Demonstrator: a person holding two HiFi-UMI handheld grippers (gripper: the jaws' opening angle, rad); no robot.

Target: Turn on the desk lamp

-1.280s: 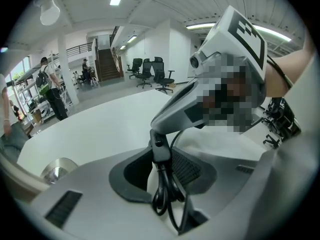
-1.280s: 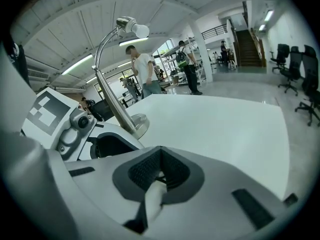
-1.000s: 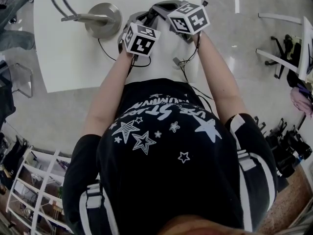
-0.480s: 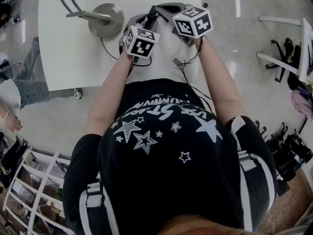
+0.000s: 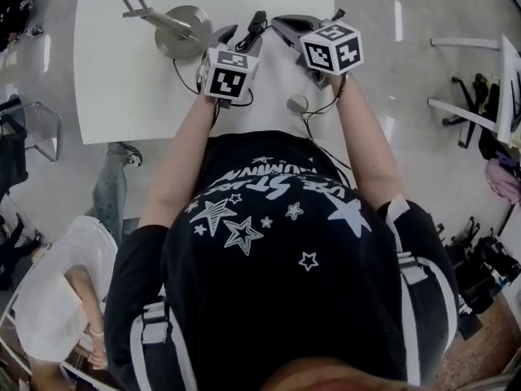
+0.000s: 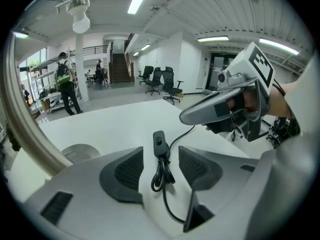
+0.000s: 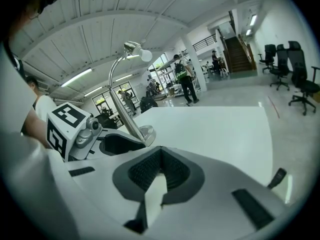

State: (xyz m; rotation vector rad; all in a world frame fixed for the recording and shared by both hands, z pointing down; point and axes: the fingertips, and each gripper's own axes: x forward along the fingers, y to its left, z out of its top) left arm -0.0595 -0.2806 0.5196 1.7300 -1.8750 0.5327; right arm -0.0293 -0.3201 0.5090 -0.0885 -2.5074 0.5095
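While the head view is scanned, the desk lamp (image 5: 183, 31) is seen standing on the white table (image 5: 122, 96), near the left gripper (image 5: 238, 37) on its left. The cord switch (image 5: 259, 21) is found just ahead of that gripper, with the right gripper (image 5: 278, 24) just beside the switch. In the left gripper view, the jaws are caught opening, and the cord switch lies between them on the table, untouched by the pads. In the right gripper view, the jaws are closed together on nothing, and the desk lamp is seen ahead to the left.
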